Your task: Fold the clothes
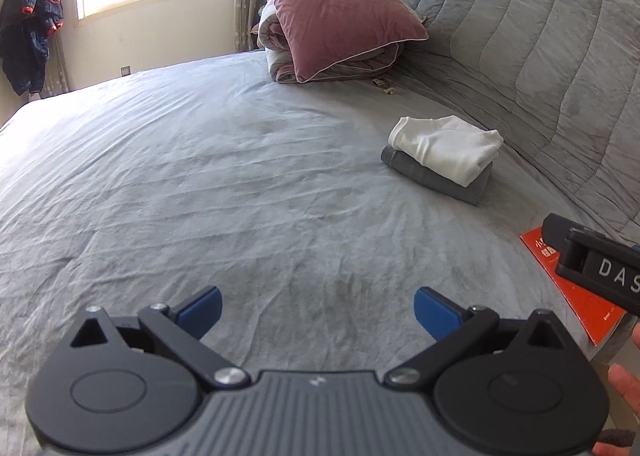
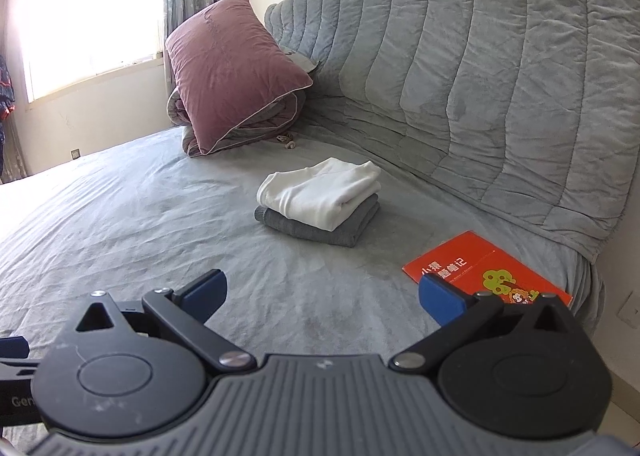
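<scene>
A folded white garment (image 1: 446, 148) (image 2: 320, 194) lies on top of a folded grey garment (image 1: 436, 176) (image 2: 320, 228), stacked on the grey bed sheet (image 1: 240, 176) (image 2: 140, 208) near the headboard. My left gripper (image 1: 318, 310) hovers open over bare sheet, well short and left of the stack, nothing between its blue pads (image 1: 202, 310). My right gripper (image 2: 322, 296) is open too, low over the sheet, with the stack ahead of it and its right pad (image 2: 440, 302) in front of a red booklet. The right gripper's body (image 1: 596, 260) shows at the left view's right edge.
A red booklet (image 2: 480, 268) (image 1: 576, 296) lies near the bed's right edge. A mauve pillow (image 1: 340, 4) (image 2: 228, 68) leans on a rolled quilt (image 1: 320, 64) by the quilted grey headboard (image 2: 480, 76). A dark jacket (image 1: 28, 24) hangs beside the window. A hand (image 1: 624, 384) shows at right.
</scene>
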`<state>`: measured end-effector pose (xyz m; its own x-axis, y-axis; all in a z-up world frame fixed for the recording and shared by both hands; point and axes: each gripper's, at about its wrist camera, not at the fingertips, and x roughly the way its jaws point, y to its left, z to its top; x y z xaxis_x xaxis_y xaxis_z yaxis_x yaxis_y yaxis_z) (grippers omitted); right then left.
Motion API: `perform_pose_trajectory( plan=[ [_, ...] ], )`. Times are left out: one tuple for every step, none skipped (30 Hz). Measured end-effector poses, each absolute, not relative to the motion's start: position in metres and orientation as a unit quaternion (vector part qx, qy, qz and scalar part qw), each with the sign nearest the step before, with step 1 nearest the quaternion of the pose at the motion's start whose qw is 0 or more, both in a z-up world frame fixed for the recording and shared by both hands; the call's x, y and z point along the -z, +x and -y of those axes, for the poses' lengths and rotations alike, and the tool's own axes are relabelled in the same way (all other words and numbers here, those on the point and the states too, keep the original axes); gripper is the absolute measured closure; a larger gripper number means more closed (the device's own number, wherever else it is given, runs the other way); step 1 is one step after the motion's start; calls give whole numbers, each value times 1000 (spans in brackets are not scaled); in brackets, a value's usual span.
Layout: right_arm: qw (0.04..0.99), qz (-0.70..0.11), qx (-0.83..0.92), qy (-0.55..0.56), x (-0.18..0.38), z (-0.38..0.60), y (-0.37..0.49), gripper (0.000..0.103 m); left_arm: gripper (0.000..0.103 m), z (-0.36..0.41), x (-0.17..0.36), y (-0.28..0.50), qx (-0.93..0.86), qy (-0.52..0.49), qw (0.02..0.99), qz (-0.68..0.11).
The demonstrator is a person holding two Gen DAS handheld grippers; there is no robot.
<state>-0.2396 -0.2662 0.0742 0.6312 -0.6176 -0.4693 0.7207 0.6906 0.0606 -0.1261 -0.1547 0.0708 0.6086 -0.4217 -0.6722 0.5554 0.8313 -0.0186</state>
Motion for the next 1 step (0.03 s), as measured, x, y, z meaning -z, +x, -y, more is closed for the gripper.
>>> perform_pose_trajectory(
  plan=[
    [895,-212,374,121,-73,265,-238,0,1,154,-69,-124,272,96,892,-348]
  ],
)
